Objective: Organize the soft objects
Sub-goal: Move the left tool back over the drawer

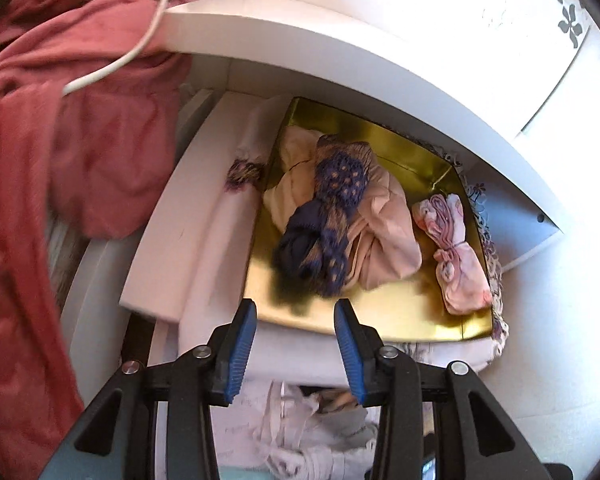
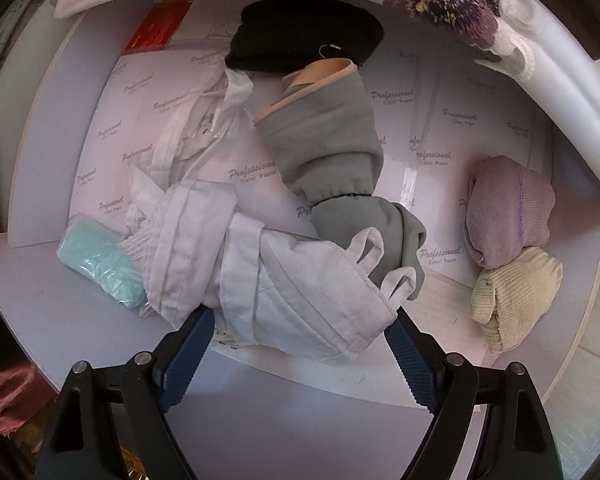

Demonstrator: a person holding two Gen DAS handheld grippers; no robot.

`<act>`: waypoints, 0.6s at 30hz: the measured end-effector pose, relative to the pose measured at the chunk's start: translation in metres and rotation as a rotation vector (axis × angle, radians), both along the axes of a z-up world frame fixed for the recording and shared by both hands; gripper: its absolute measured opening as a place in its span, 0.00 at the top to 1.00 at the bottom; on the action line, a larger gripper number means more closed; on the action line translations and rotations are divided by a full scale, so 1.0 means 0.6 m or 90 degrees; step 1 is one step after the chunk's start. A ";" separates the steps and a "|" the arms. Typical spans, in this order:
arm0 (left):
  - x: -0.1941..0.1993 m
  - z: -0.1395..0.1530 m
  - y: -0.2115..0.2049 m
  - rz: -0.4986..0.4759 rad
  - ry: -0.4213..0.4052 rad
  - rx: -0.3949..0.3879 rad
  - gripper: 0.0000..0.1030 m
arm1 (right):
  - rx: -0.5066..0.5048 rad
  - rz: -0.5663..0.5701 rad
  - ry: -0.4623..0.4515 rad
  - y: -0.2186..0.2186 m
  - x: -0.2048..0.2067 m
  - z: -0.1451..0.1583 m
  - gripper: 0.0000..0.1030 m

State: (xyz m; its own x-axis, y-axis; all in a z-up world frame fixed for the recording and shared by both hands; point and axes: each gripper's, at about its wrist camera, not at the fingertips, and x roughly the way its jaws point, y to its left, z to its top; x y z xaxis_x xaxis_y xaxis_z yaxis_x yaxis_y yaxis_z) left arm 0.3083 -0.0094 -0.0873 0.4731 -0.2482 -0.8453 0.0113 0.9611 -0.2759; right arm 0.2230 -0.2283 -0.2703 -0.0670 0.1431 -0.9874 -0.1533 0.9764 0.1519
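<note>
In the left wrist view a gold box (image 1: pixel 380 328) holds a pale pink cloth (image 1: pixel 384 240), a blue patterned cloth (image 1: pixel 332 208) lying on top of it, and a knotted pink bundle (image 1: pixel 456 248) at its right side. My left gripper (image 1: pixel 295 308) hovers over the box's near edge, open, nothing between its blue pads. In the right wrist view my right gripper (image 2: pixel 300 316) points down with its jaws wide, one on each side of a folded white cloth (image 2: pixel 300 288). The cloth's edges hide both fingertips. A grey garment (image 2: pixel 332 148) lies behind the white cloth.
A red fabric (image 1: pixel 40 140) and a white cable (image 1: pixel 112 68) hang at the left; a white shelf board (image 1: pixel 300 52) overhangs the box. On the paper-lined shelf lie a black item (image 2: pixel 300 32), a lilac roll (image 2: pixel 504 208), a cream roll (image 2: pixel 512 292) and a teal packet (image 2: pixel 100 260).
</note>
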 end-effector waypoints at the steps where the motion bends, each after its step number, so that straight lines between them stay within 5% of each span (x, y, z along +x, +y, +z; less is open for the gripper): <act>1: -0.009 0.000 0.004 0.005 0.001 0.000 0.61 | 0.000 -0.001 0.000 0.000 0.001 0.001 0.15; 10: -0.102 -0.040 0.034 0.021 0.055 0.012 0.61 | -0.005 -0.004 -0.006 0.000 0.001 0.000 0.15; 18: -0.147 -0.119 0.050 0.043 0.168 0.027 0.61 | -0.008 -0.006 -0.013 -0.009 -0.002 0.004 0.14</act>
State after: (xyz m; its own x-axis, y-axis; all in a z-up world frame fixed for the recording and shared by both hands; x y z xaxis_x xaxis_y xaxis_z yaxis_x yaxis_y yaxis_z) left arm 0.2204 0.0204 -0.1589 0.2488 -0.1857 -0.9506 -0.1196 0.9680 -0.2204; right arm 0.2217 -0.2336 -0.2679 -0.0463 0.1318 -0.9902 -0.1477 0.9794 0.1373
